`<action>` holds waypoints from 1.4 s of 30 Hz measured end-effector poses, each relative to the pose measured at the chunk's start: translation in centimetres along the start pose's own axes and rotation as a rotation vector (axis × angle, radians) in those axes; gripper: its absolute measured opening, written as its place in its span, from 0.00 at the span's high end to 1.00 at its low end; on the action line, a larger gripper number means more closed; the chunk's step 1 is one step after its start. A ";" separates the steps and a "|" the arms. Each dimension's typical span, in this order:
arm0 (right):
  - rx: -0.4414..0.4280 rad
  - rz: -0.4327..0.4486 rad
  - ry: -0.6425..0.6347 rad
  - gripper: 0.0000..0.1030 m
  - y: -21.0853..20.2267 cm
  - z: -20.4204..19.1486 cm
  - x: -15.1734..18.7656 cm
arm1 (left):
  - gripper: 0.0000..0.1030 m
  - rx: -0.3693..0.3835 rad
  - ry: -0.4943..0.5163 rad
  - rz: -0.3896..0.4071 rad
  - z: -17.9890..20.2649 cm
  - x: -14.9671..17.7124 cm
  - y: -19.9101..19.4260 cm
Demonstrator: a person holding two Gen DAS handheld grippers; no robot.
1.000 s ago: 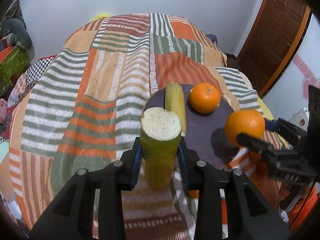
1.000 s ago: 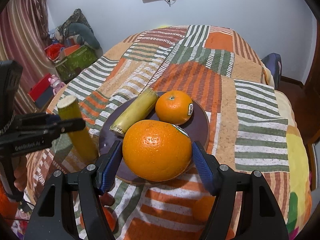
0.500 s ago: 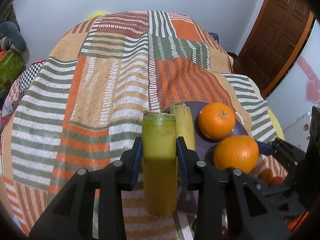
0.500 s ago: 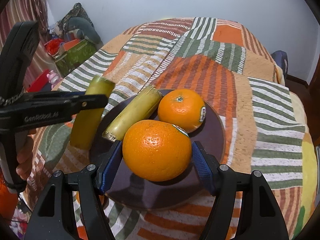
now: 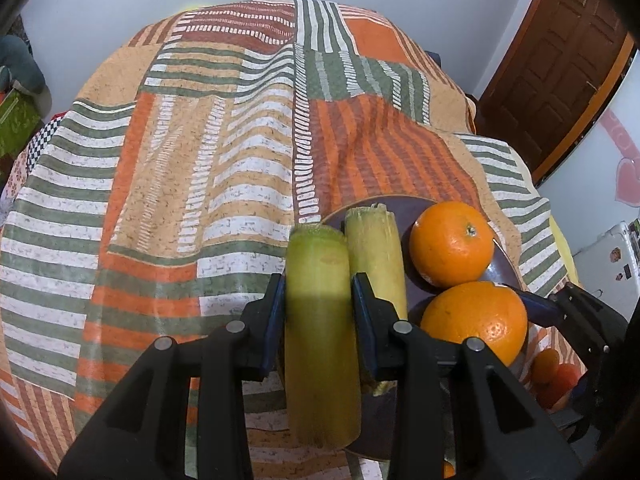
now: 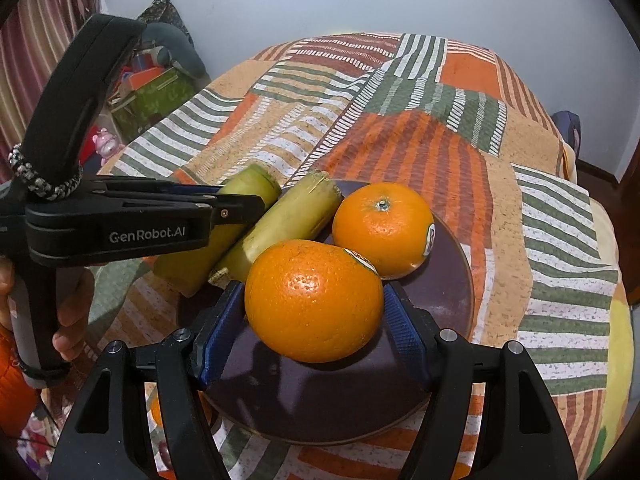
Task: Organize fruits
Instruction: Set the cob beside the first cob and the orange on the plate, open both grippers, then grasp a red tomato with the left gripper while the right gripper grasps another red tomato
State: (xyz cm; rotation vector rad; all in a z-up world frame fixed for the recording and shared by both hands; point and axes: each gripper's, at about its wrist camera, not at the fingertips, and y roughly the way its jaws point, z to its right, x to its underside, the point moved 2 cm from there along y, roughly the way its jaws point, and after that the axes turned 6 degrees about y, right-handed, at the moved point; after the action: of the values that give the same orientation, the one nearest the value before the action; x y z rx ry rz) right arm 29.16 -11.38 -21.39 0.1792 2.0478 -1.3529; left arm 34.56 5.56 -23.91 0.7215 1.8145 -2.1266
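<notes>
My left gripper (image 5: 320, 312) was clamped on a green cane piece (image 5: 322, 332), its pads pressed against both sides. That piece lay lengthwise at the left rim of the dark plate (image 6: 452, 296), side by side with a second cane piece (image 6: 280, 224) already on the plate. My right gripper (image 6: 316, 316) was closed around a large orange (image 6: 314, 300), held low over the near part of the plate; I could not tell whether it touched. A smaller orange (image 6: 382, 228) with a sticker sat on the plate just behind it. The plate rested on a bed with a striped patchwork cover (image 5: 192, 168).
</notes>
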 end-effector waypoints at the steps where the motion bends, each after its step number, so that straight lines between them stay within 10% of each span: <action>1: -0.001 -0.001 0.001 0.34 0.0 0.0 0.0 | 0.67 0.002 0.004 0.005 0.1 0.0 -0.2; 16: -0.004 -0.035 0.027 0.34 -0.3 0.2 0.1 | 0.55 -0.048 0.010 0.072 0.6 1.0 -5.0; 42: 0.130 0.186 -0.011 0.25 -13.8 1.5 3.4 | 0.15 -0.035 0.037 0.214 8.1 9.0 -16.5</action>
State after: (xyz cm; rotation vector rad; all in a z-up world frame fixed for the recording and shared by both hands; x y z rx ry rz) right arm 20.95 -19.69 -13.24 0.4084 1.8834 -1.3666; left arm 17.13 1.91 -13.81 0.9075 1.7030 -1.9519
